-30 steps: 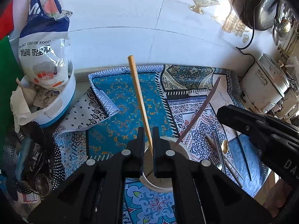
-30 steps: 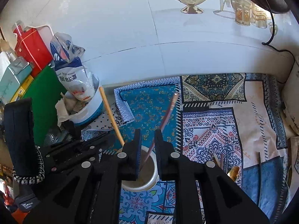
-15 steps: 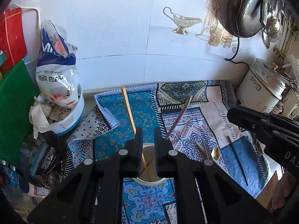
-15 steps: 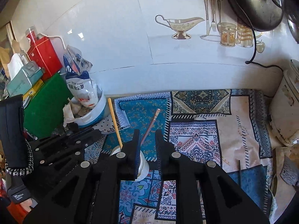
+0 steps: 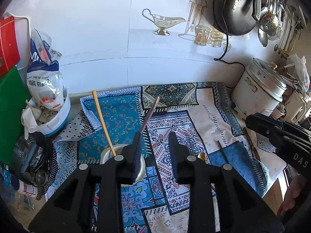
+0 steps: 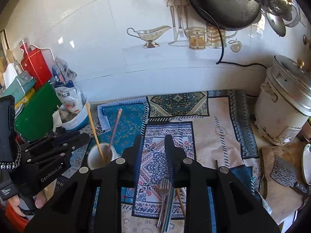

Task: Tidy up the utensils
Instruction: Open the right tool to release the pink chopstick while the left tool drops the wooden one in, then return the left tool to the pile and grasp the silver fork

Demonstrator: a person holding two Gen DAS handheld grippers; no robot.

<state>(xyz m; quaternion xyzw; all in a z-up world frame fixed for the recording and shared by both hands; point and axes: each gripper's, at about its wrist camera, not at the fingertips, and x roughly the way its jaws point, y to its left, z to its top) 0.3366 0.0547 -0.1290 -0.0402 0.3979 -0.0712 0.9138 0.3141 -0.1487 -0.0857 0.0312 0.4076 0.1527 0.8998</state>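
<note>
A white cup (image 5: 108, 153) (image 6: 97, 155) stands on the patterned mat and holds a light wooden chopstick (image 5: 102, 120) (image 6: 94, 128) and a dark reddish chopstick (image 5: 149, 112) (image 6: 114, 128). My left gripper (image 5: 154, 153) is open and empty, above and just right of the cup. My right gripper (image 6: 152, 153) is open and empty, to the right of the cup. Under it lie a metal fork (image 6: 163, 192), a striped utensil (image 6: 169, 207) and a wooden chopstick (image 6: 180, 202). A dark utensil (image 5: 221, 149) (image 6: 216, 165) lies on the blue patch further right.
A white bowl with a food bag (image 5: 44, 89) (image 6: 66, 95) and clutter stand at the left. A rice cooker (image 5: 258, 91) (image 6: 287, 101) stands at the right. A cleaver (image 6: 285, 172) lies on a board at the right edge. A pan (image 5: 235, 7) hangs on the tiled wall.
Both grippers opened, let go of their chopsticks into the cup, and pulled up and to the right. The two chopsticks now lean free in the cup.
</note>
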